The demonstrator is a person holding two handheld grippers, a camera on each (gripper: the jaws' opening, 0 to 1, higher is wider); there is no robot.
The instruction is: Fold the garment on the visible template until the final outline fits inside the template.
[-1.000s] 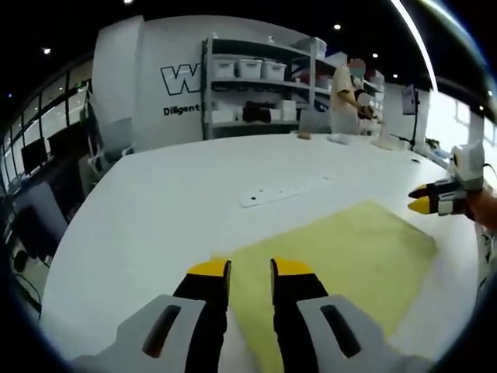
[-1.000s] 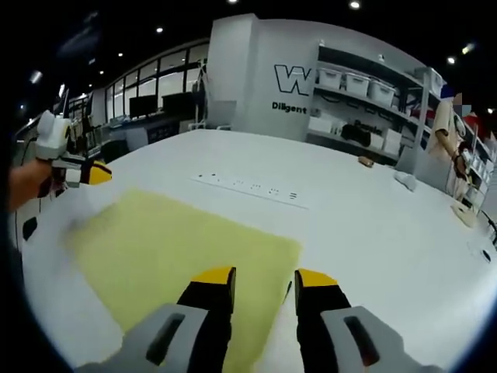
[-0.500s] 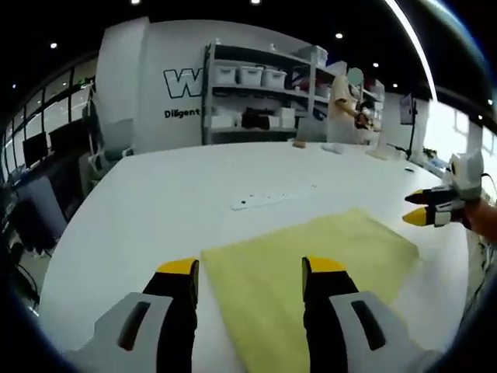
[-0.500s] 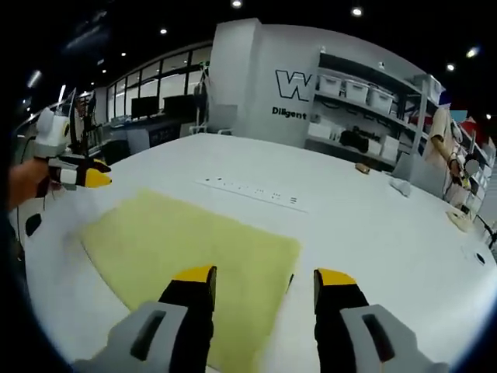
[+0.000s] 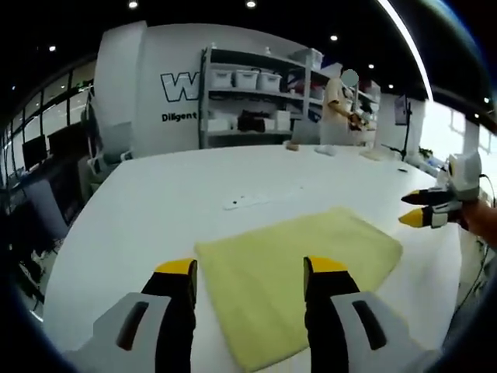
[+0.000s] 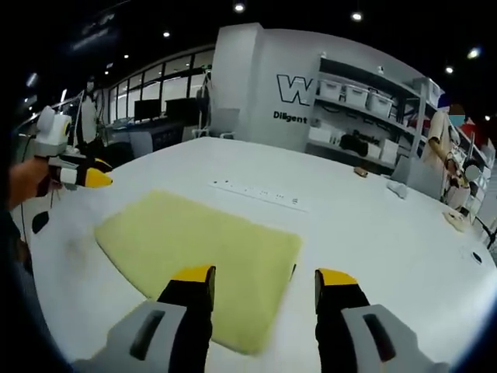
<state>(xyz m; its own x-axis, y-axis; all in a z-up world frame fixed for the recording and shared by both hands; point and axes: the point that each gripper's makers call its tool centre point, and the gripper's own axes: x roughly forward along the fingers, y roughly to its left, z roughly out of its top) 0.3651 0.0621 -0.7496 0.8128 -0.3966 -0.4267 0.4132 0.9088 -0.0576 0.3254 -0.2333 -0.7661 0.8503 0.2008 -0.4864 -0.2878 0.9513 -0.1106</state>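
We find the yellow garment (image 5: 299, 268) lying flat on the white counter (image 5: 171, 194), folded to a rectangle. The left tool (image 5: 250, 269) and the right tool (image 6: 264, 276) hover above it, jaws wide, holding nothing. No template outline is discernible. We recommend checking edges before any further fold, gripping corners squarely.

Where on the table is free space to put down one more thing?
The white table is bare between the yellow garment and the power strip, and beyond the strip. The right gripper and left gripper hover open over the garment.
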